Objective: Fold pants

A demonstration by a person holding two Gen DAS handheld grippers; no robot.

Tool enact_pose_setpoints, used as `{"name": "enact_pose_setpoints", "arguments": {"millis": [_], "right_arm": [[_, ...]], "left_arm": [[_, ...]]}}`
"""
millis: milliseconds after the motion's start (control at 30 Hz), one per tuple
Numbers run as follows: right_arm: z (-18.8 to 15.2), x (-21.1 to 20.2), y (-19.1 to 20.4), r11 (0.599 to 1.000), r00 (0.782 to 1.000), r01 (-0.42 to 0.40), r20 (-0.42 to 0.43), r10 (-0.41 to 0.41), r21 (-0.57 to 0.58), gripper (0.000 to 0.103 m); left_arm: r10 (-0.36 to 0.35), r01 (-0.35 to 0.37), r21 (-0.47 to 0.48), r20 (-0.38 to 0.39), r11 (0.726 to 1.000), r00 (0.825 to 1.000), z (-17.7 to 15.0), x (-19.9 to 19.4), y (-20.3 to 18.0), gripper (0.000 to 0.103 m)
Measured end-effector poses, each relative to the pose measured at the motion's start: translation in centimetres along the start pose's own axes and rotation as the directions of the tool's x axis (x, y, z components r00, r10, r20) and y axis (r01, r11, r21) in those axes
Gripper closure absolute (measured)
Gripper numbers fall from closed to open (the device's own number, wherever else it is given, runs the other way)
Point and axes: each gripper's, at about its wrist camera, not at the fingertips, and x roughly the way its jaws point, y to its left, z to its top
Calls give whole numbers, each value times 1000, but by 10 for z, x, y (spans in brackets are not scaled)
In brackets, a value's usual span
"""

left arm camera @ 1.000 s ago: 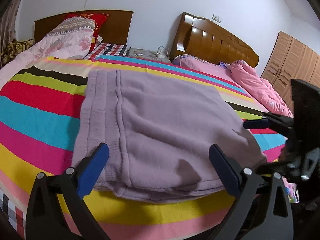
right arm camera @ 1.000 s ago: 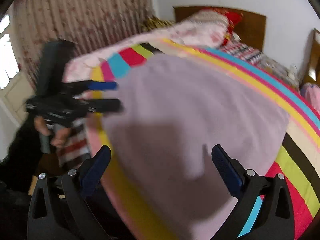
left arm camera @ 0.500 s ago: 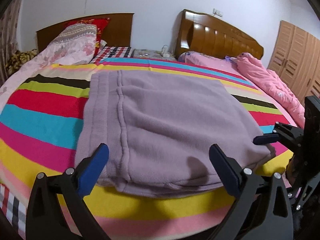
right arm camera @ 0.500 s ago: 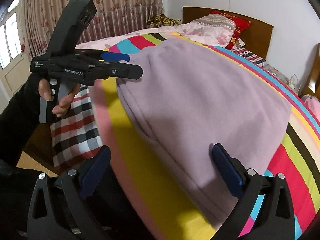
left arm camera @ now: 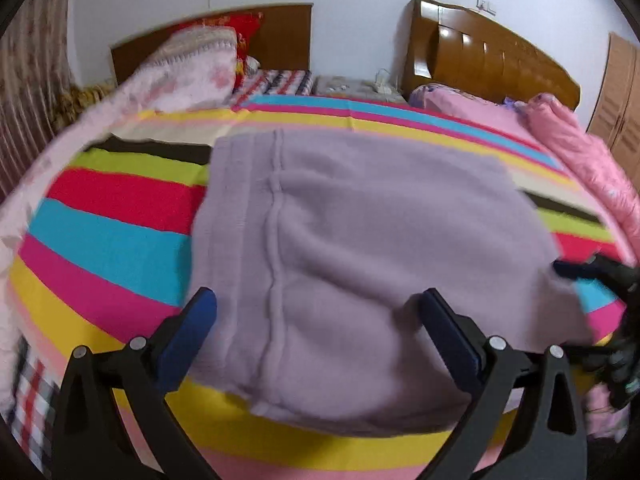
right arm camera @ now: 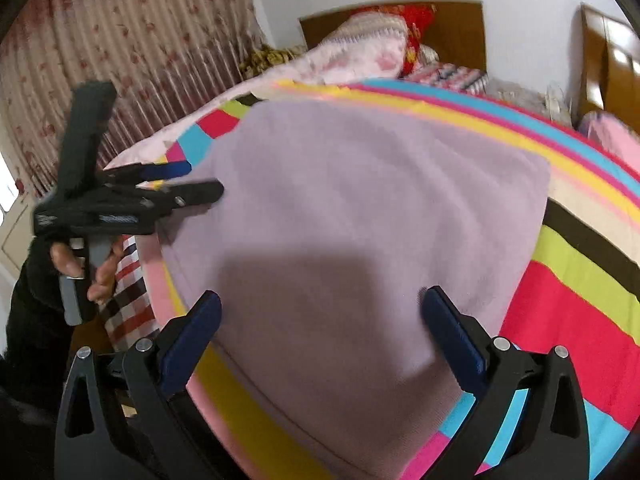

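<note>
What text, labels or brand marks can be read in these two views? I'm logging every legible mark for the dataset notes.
No text can be read.
Left gripper body, seen from the right wrist: pale printing on its side and a small label at its rear, both too blurred to read.
Pants, striped sheet, wall plate above the headboard: no lettering visible.
</note>
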Motion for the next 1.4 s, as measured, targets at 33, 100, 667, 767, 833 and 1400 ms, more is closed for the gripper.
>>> {"name": "enact_pose_setpoints", "arguments": {"millis": [33, 100, 667, 767, 833, 1400], "right_arm": [[-1, 0, 0, 1000, 1000, 1, -1, -1, 1, 4], [0, 2, -2, 1000, 1000, -3, -4, 3, 12, 4], [163, 73, 10, 978, 983, 184, 3, -185, -100, 4], [189, 131, 25, 967, 975, 208, -44, -216, -145, 4], [197, 166, 31, 957, 966, 227, -86, -245, -178, 4], [194, 164, 18, 980, 980, 198, -27, -198, -34, 5]], "left_arm": [[12, -13, 22, 9, 1000, 1000, -3, -1, -3, 2], [38, -38, 43, 13, 998, 999, -6, -2, -6, 2], [13, -11, -53, 40, 999, 999, -21, -20, 26, 1], [-50, 51, -137, 10, 989, 999, -27, -15, 43, 1], [-70, 69, -157, 0, 985, 998, -29, -10, 47, 1], [-109, 106, -216, 0, 971, 994, -46, -7, 56, 1]]}}
